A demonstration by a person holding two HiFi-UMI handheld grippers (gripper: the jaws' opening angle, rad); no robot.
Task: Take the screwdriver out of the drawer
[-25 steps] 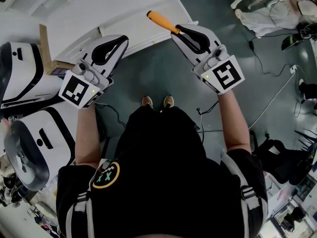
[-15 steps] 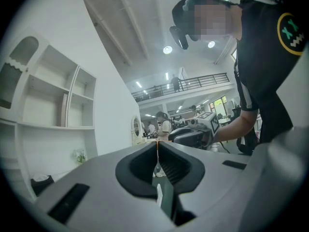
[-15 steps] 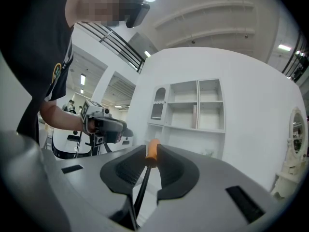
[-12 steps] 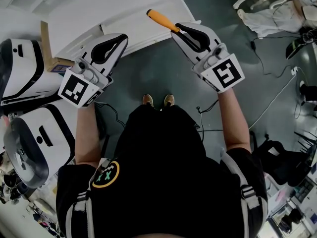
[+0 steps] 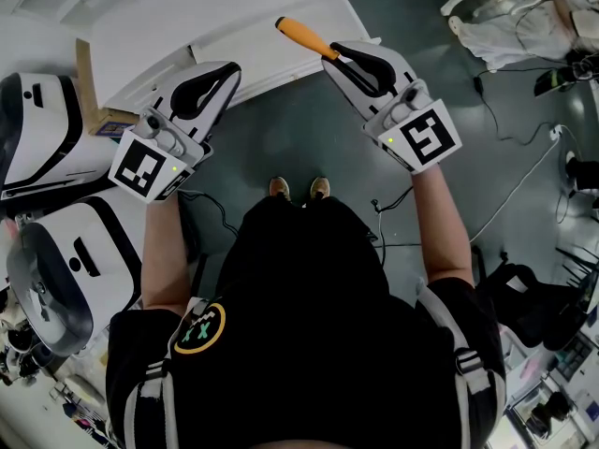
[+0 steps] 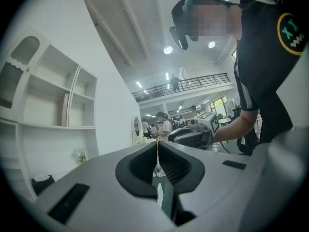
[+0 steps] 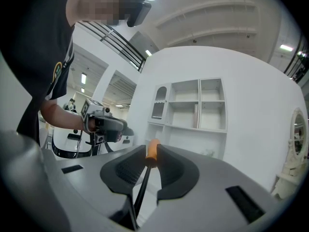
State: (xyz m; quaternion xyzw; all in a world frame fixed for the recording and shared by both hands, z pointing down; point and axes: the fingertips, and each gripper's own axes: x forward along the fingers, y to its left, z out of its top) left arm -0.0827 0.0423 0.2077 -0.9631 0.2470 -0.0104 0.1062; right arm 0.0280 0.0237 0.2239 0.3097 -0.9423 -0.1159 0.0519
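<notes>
In the head view my right gripper (image 5: 337, 57) is shut on a screwdriver (image 5: 301, 36), whose orange handle sticks out past the jaws toward the white furniture unit (image 5: 234, 12). The right gripper view shows the orange handle (image 7: 152, 149) pinched between the black pads and the dark shaft (image 7: 142, 187) running back toward the camera. My left gripper (image 5: 227, 71) hangs level beside it to the left, over the unit's front edge. Its jaws meet in a thin line in the left gripper view (image 6: 157, 146), with nothing between them. I cannot make out a drawer opening.
Two white pod-shaped machines (image 5: 56, 143) (image 5: 80, 269) stand at the left, with a thin wooden board (image 5: 86, 87) next to them. Cables (image 5: 524, 181) lie on the dark floor at the right. A white shelf unit (image 7: 190, 105) stands ahead on the wall.
</notes>
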